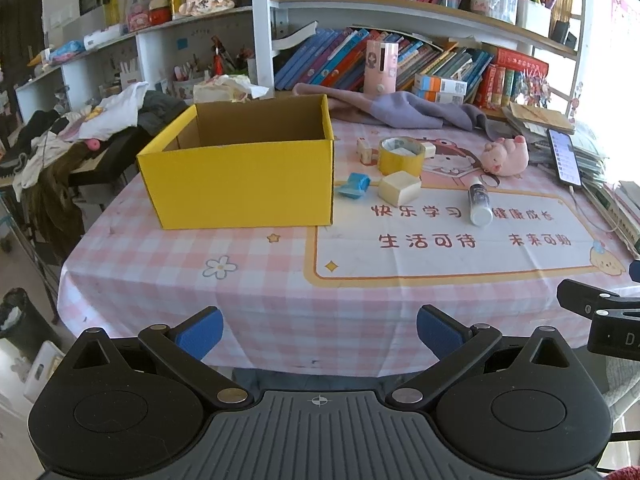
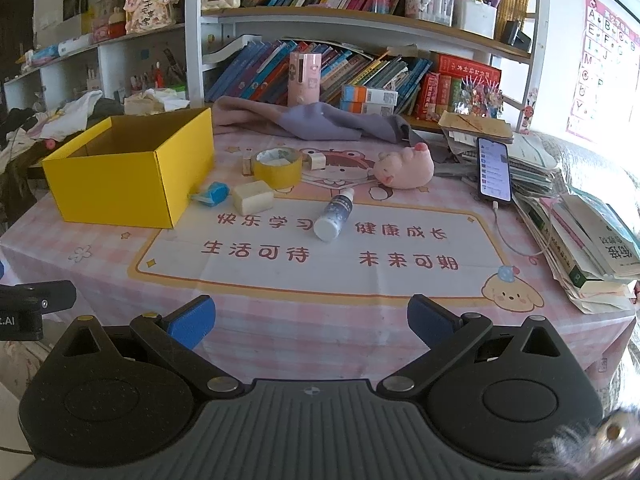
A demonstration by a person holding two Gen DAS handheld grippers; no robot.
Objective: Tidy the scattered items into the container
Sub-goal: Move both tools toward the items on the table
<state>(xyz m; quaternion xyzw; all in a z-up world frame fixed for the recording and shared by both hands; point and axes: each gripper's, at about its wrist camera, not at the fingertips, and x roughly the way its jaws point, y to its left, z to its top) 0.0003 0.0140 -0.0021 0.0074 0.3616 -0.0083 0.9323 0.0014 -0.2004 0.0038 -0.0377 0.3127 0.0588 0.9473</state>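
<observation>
While the left hand-held gripper (image 1: 319, 334) hangs off the near edge of the pink-checked cloth-covered worktop (image 1: 168, 264), its blue-padded fingers (image 1: 202, 334) stand wide apart, released, grasping nothing. Open yellow cardboard box (image 1: 240, 184) sits left of centre; what can be seen of its inside looks bare, though the floor is hidden. Just right of it: small blue crumpled wrapper (image 1: 353, 186), cream rectangular block (image 1: 399, 187), yellow tape roll (image 1: 401, 156), white bottle with dark label (image 1: 479, 203) lying on its side, pink plush pig (image 1: 505, 155).

Right wrist view: right hand-held gripper (image 2: 311, 322) likewise spread, released, holding nothing, near the worktop's front edge. Box (image 2: 120, 184) at left, wrapper (image 2: 213, 194) touching or nearly touching its corner, block (image 2: 253, 197) beside it, tape roll (image 2: 279, 167) behind, bottle (image 2: 334, 216) centre, pig (image 2: 406, 168) beyond. Lit black smartphone (image 2: 495, 170) leans on stacked papers at right.
</observation>
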